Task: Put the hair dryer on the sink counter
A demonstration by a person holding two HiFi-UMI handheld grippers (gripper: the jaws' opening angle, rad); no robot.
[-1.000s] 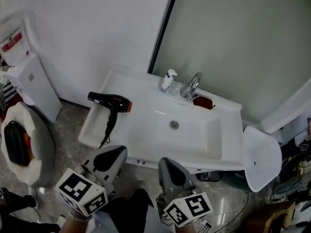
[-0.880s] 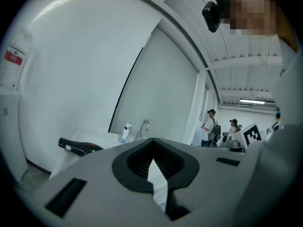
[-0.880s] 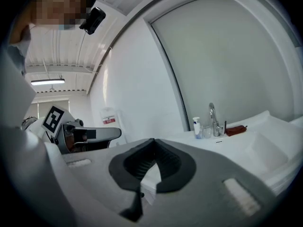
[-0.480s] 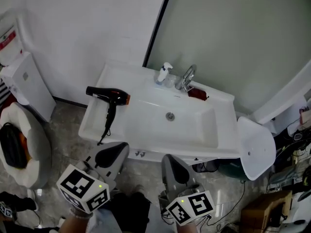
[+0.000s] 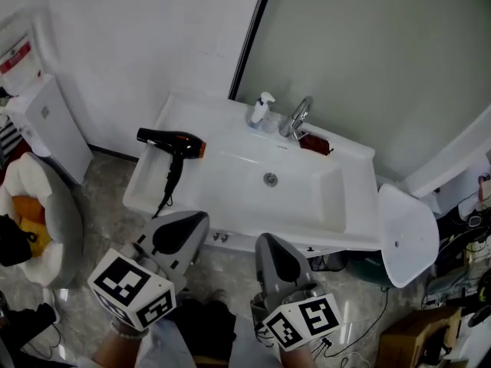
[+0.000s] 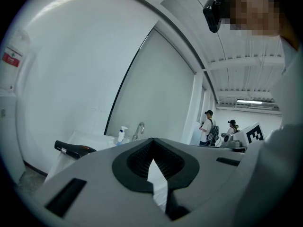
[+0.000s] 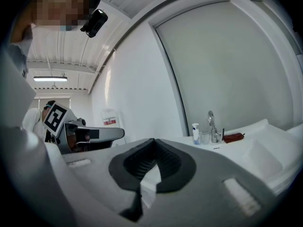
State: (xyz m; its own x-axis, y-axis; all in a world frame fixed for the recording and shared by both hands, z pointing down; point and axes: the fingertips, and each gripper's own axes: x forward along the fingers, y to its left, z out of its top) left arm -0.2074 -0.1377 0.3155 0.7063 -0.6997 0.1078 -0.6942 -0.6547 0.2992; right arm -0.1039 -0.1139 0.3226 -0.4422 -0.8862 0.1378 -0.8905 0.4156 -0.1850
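A black hair dryer (image 5: 173,141) with an orange-brown band lies on the left part of the white sink counter (image 5: 201,118). Its cord (image 5: 169,187) trails toward the counter's front edge. It also shows low at the left in the left gripper view, hair dryer (image 6: 71,149). My left gripper (image 5: 184,232) hangs below the counter's front edge, shut and empty. Beside it, my right gripper (image 5: 275,255) is also shut with nothing in it. Both stand well apart from the dryer. The jaws meet in each gripper view, left gripper (image 6: 152,160), right gripper (image 7: 152,162).
A soap bottle (image 5: 261,107), a faucet (image 5: 299,117) and a dark red item (image 5: 316,142) sit at the back of the basin. A white cabinet (image 5: 46,129) and a round white seat (image 5: 46,213) stand left. A white oval piece (image 5: 406,236) is right. People (image 6: 208,126) stand far off.
The head view has shifted a little. The hair dryer lies in the same spot on the counter. Both grippers stay shut and low near the body.
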